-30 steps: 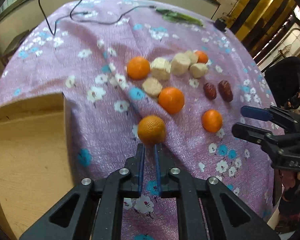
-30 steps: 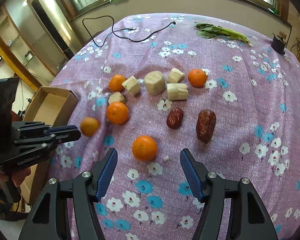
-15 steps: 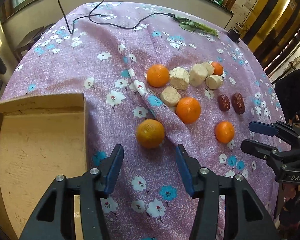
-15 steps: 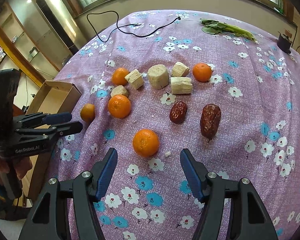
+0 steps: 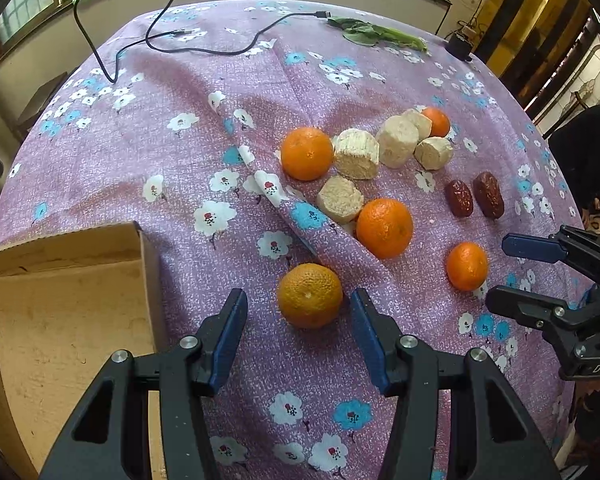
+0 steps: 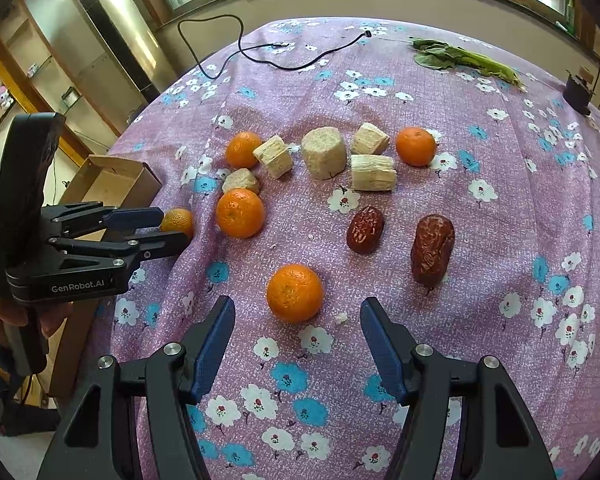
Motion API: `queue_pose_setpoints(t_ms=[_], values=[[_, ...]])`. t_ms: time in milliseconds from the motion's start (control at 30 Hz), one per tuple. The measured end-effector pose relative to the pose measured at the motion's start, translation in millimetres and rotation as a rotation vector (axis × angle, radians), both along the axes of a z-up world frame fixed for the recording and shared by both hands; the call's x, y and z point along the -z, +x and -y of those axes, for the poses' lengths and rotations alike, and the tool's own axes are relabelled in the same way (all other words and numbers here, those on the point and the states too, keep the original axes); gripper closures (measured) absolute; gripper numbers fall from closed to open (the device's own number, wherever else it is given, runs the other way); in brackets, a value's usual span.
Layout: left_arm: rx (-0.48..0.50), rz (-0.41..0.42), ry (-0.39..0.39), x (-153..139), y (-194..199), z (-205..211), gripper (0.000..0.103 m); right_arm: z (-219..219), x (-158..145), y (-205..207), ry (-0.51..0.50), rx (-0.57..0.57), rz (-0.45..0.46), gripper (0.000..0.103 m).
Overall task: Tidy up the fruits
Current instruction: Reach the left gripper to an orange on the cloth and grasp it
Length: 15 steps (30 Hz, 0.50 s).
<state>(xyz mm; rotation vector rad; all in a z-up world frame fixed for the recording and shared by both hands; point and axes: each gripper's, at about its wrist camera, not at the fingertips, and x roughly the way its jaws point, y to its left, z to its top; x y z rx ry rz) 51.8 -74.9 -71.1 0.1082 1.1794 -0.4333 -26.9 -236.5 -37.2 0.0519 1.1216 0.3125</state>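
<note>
Several oranges, pale cut chunks (image 5: 356, 154) and two red dates (image 6: 432, 250) lie on the purple flowered cloth (image 5: 172, 148). My left gripper (image 5: 298, 300) is open, and a dull orange (image 5: 310, 296) rests on the cloth between its fingertips without touching the pads. The right wrist view shows that same left gripper (image 6: 170, 226) with its orange (image 6: 178, 220) at the cloth's left edge. My right gripper (image 6: 298, 306) is open too, a bright orange (image 6: 295, 293) lying just ahead of its fingertips. It appears as the right gripper (image 5: 500, 272) beside that orange (image 5: 467, 266).
An open cardboard box (image 5: 60, 320) stands just left of the left gripper, below the cloth's edge. A black cable (image 5: 160, 40) and green leaves (image 5: 380, 34) lie at the far side. A fold in the cloth (image 5: 284, 208) runs past the chunks.
The left gripper was shut behind the dull orange a second ago; it has opened and the orange now lies between its fingertips. The right gripper has hardly moved.
</note>
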Motion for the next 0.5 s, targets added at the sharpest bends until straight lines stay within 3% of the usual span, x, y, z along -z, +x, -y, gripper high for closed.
queue_pose_setpoints(t_ms=[300, 500], values=[[0.013, 0.001, 0.032, 3.7, 0.9, 7.9, 0.051, -7.5, 7.2, 7.2, -0.026, -0.008, -0.002, 0.034], [-0.008, -0.008, 0.05, 6.1, 2.8, 7.3, 0.051, -8.9, 14.4, 9.1, -0.044, -0.008, -0.01, 0.051]])
